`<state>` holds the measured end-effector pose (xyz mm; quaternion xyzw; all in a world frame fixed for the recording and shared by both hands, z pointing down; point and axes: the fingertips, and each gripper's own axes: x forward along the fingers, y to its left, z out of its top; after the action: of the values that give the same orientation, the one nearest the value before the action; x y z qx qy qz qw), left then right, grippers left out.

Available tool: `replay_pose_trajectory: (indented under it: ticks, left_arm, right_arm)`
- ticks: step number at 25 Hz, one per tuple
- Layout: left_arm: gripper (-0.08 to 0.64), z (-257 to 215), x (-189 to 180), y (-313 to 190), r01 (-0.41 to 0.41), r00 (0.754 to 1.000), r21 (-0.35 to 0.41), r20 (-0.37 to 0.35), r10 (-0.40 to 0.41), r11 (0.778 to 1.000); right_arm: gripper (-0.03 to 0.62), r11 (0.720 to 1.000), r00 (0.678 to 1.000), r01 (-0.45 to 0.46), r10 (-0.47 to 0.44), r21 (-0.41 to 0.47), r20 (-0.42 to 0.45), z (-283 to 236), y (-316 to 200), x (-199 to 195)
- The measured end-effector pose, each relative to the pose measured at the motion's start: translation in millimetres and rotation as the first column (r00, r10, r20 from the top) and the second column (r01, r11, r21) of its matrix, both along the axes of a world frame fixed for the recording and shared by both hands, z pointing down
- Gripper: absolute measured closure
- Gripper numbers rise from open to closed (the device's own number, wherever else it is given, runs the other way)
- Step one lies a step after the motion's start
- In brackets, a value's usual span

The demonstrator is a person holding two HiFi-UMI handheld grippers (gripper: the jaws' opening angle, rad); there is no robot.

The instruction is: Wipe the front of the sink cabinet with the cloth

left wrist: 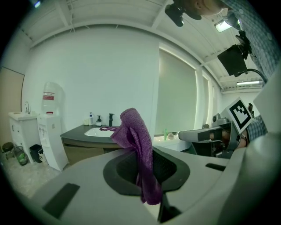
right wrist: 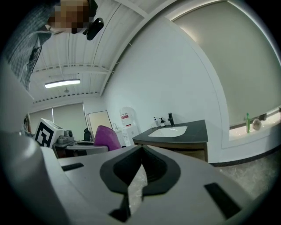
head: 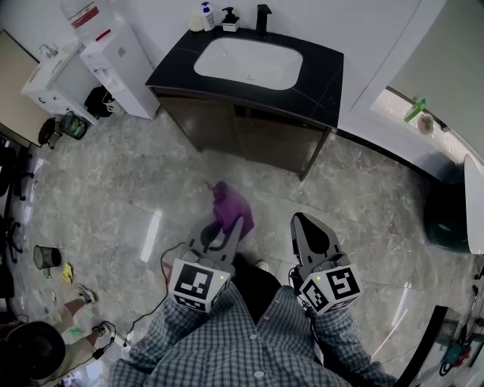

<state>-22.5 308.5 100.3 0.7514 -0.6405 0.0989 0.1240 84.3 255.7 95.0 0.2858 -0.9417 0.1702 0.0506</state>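
where the head view looks steeply down, two forearms in checked sleeves (head: pixel 227 340) reach forward from the 6 o'clock edge. they are held side by side, and each gripper's marker cube is the part nearest the body. the left gripper (head: pixel 234 224) points toward 1 o'clock. the right gripper (head: pixel 299 219), just beside it at its 3 o'clock, points toward 11 o'clock, so the two converge slightly without touching.

left gripper: the fingers are clamped on the purple cloth (left wrist: pixel 133 132). in the left gripper view the cloth is bunched, rises above the fingertips, folds over toward 10 o'clock, and a tail hangs down through the recess behind the tips.

right gripper: in the right gripper view the fingers are closed tip to tip with nothing between them. only a sliver of floor shows through the slit below the tips. the cloth appears there at 9 o'clock.

both grippers hang above the grey marbled floor (head: pixel 113 189). a stretch of bare floor lies between the cloth and the sink cabinet (head: pixel 261 140), so the cloth is well apart from the cabinet front.

the cabinet stands at 12 o'clock, with brown doors under a black counter (head: pixel 321 75) that holds a white basin (head: pixel 246 62). a black faucet (head: pixel 262 17) rises at the rear edge, with soap bottles (head: pixel 218 17) at its 9 o'clock. a white water dispenser (head: pixel 113 60) stands at the cabinet's 9 o'clock, against the wall.
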Motion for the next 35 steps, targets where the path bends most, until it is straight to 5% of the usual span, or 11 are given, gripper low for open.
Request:
replay_pose_trajectory:
  ticks: [10, 20, 35]
  left_arm:
    - [0.506, 17, -16, -40, 0.033, 0.999, -0.017, -0.024, -0.033, 0.999]
    - [0.506, 43, -77, -135, 0.059, 0.998, -0.026, -0.01, -0.059, 0.998]
    - [0.506, 157, -163, -254, -0.021, 0.999, -0.099, -0.027, 0.018, 0.995]
  right_arm:
    - [0.575, 1.0, 0.999, -0.006, 0.005, -0.025, -0.041, 17, -29, 1]
    - [0.575, 0.999, 1.0, -0.018, 0.017, -0.05, -0.021, 33, -109, -45]
    - [0.575, 0.991, 0.992, -0.044, 0.029, -0.126, -0.12, 130, -201, -126]
